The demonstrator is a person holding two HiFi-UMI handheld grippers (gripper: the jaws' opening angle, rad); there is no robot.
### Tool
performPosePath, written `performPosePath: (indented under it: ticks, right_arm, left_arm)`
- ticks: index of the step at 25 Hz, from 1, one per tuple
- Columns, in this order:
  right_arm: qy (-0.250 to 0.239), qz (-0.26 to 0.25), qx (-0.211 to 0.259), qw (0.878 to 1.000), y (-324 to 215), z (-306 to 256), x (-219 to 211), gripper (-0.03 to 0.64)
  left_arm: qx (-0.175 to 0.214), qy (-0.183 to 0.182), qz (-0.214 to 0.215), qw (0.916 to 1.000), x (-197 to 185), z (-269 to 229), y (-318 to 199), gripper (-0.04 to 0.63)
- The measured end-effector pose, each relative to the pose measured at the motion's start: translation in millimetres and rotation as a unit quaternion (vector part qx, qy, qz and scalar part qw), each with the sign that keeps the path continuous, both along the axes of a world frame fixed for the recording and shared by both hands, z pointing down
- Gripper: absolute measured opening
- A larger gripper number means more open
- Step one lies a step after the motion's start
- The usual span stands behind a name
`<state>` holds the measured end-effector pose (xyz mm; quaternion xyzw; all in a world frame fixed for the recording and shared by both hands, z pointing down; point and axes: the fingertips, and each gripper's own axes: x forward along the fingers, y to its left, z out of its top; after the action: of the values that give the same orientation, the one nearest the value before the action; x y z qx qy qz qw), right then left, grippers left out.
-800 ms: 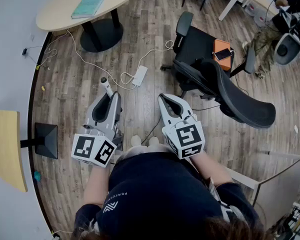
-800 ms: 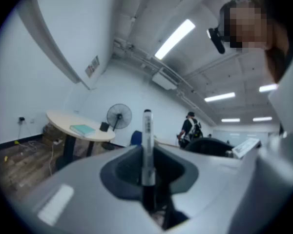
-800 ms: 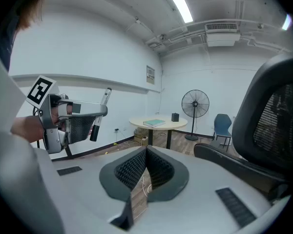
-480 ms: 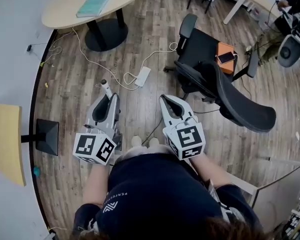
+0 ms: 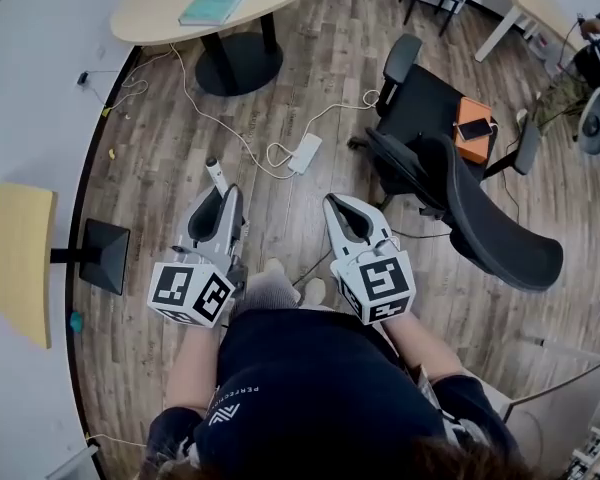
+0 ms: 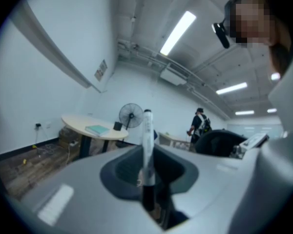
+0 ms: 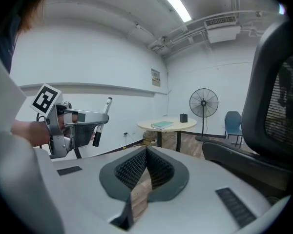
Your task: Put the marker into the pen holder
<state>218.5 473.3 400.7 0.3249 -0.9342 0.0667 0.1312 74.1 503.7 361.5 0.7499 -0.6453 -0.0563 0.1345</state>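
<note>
A white marker with a black cap (image 5: 218, 175) stands upright between the jaws of my left gripper (image 5: 225, 196), which is shut on it. The left gripper view has the marker (image 6: 147, 145) rising straight up the middle of the picture. My right gripper (image 5: 336, 204) is held beside the left one, above the wooden floor, shut with nothing in it. From the right gripper view its pads (image 7: 136, 167) meet at the tip, and the left gripper (image 7: 78, 126) with the marker (image 7: 101, 121) shows at the left. A small black cup (image 7: 184, 117) stands on the round table (image 7: 166, 126).
A black office chair (image 5: 460, 188) with an orange item and a phone (image 5: 473, 133) on it stands at the right. A white cable and adapter (image 5: 305, 153) lie on the floor. A teal book (image 5: 215, 3) lies on the table. Behind stands a fan (image 7: 203, 104).
The round table, the chair and the cable have slid down and to the right in the head view as the person steps forward. Both grippers keep their stance, and the marker stays held.
</note>
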Motion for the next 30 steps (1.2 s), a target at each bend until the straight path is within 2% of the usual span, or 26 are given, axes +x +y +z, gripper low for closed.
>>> performPosePath:
  ticks: [5,8,22,30]
  right_arm:
    - [-0.003,0.005,-0.012,1.000,-18,6,-7,0.002]
    - [0.005,0.014,-0.019,1.000,-38,11,-19,0.002]
    - [0.017,0.043,-0.030,0.998,-144,13,-128,0.002]
    - [0.018,0.075,-0.038,0.996,-189,17,-156,0.001]
  left_arm:
    - [0.002,-0.001,-0.004,1.0000,-15,4,-16,0.074]
    - [-0.003,0.000,0.008,1.0000,-28,11,-34,0.074]
    - [-0.004,0.000,0.046,0.9990,-139,14,-127,0.074]
    - [-0.001,0.006,0.071,0.9975,-174,16,-175,0.074]
